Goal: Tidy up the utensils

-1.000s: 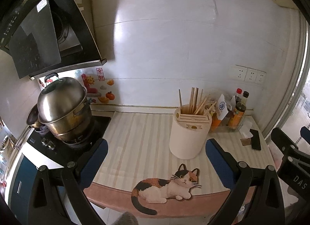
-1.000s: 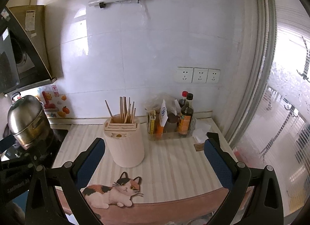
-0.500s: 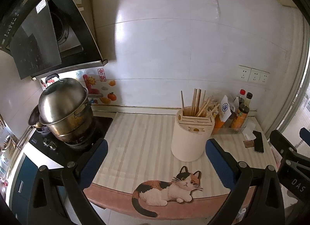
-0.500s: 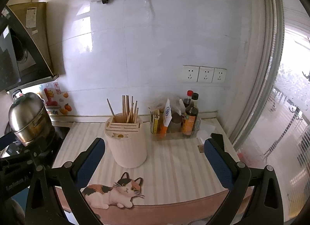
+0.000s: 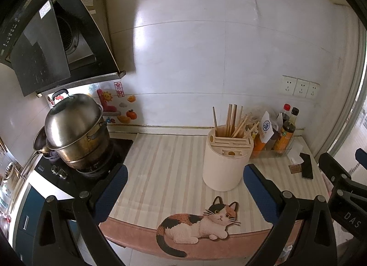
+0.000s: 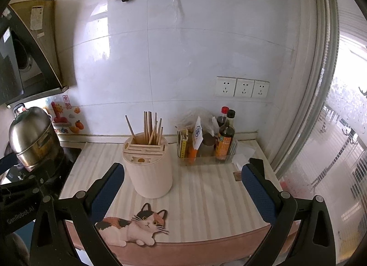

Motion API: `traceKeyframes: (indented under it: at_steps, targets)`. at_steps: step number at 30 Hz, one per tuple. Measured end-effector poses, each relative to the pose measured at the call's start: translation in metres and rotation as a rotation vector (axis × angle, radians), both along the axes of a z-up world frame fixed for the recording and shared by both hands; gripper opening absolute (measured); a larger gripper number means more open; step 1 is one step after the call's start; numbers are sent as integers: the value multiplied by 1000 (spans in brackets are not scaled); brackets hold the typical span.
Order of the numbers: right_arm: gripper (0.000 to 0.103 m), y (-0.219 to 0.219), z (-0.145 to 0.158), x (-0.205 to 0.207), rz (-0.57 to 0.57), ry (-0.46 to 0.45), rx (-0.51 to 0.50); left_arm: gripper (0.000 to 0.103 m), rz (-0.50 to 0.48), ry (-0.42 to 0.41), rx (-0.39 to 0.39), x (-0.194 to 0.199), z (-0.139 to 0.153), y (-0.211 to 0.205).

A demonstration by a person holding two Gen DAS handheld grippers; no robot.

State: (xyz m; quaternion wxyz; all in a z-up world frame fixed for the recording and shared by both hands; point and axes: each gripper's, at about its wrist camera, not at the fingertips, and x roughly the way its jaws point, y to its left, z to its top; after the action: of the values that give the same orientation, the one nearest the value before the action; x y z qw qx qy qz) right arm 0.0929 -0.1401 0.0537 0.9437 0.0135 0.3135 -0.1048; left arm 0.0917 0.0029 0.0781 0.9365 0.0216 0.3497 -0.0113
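A cream round utensil holder (image 5: pixel 226 162) (image 6: pixel 149 169) stands on the striped counter mat, with several wooden chopsticks (image 5: pixel 234 120) (image 6: pixel 150 128) upright in its back compartment. My left gripper (image 5: pixel 184 181) is open and empty, held back from the counter's front edge, the holder just inside its right finger. My right gripper (image 6: pixel 182 180) is also open and empty, with the holder just inside its left finger. Neither gripper touches the holder. Each gripper's body shows at the edge of the other's view.
A steel pot (image 5: pixel 75 128) sits on the black stove (image 5: pixel 68 174) at the left. A clear tray of sauce bottles (image 6: pixel 213 149) stands at the back right. A dark phone (image 5: pixel 307 168) lies near the right edge. A cat picture (image 5: pixel 201 222) marks the mat's front.
Both views have drifted slightly back and upward from the counter, so the holder sits a little lower in frame. Both grippers stay open and empty.
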Motion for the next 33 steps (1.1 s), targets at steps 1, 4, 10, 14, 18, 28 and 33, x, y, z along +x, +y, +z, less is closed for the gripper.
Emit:
traceKeyframes:
  at_steps: [1,4,10,14,18,28,33]
  targets:
    - [103,0,0,0,0,0,-1,103,0,0,0,0,0,0]
    - [103,-2,-1,0,0,1,0,103,1,-1,-1,0,0,0]
    - [103,-2,-1,0,1,-1,-6,103,-2,-1,-2,0,0,0]
    - [103,-2,-1,1,2,2,-1,103,-2,-4,6,0,0,-1]
    - [103,-2,-1,1,3,0,-6,103,-1,-2,8,0,-1,1]
    - [103,-3,-1,1,6,2,0,103,-6,-7,9,0,-1,4]
    - [103,-2,-1,1,5,3,2,103,-5,-8,9,0,-1,4]
